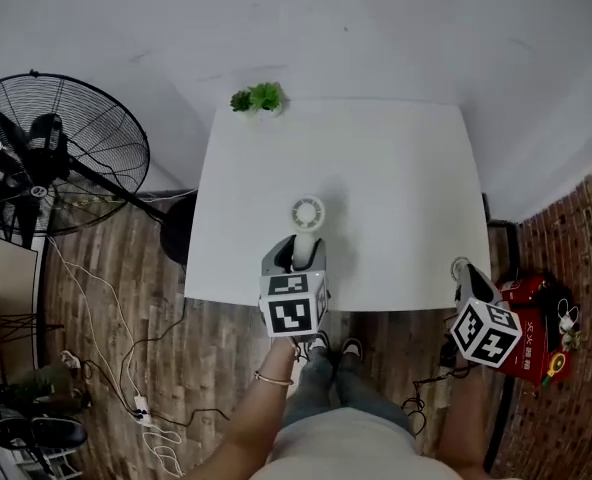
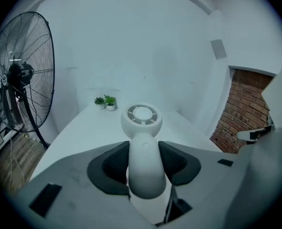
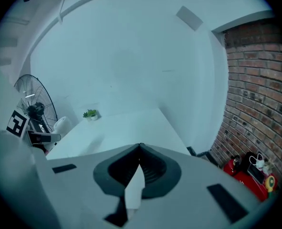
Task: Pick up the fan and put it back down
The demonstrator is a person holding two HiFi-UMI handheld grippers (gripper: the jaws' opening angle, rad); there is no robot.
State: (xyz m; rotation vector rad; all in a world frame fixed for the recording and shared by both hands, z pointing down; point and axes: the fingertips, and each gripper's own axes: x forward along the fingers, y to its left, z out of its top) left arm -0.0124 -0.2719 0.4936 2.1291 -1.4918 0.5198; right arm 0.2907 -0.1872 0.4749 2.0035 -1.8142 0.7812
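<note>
From the head view, the left gripper (image 1: 298, 253) held the fan (image 1: 307, 213) by its handle, with the round head sticking out past the jaw tips over the near part of the table (image 1: 396, 188). Gripping the slim handle left the head free. The right gripper (image 1: 466, 273) hung off to the side, past the table's near edge, probably so as not to get in the way. A plant (image 1: 258, 98) sat at the far edge and a standing fan (image 1: 51, 153) stood well to the left.

In the left gripper view, the dark pads (image 2: 115, 163) pressed both sides of the handle at a middling width. The handle's rounded end showed on the near side of the jaws, so the fan looked lifted off the table rather than standing on it.

In the right gripper view, the jaws met at their tips with nothing between them. The fan showed far off to its left, so this gripper had no part in the lift.
</note>
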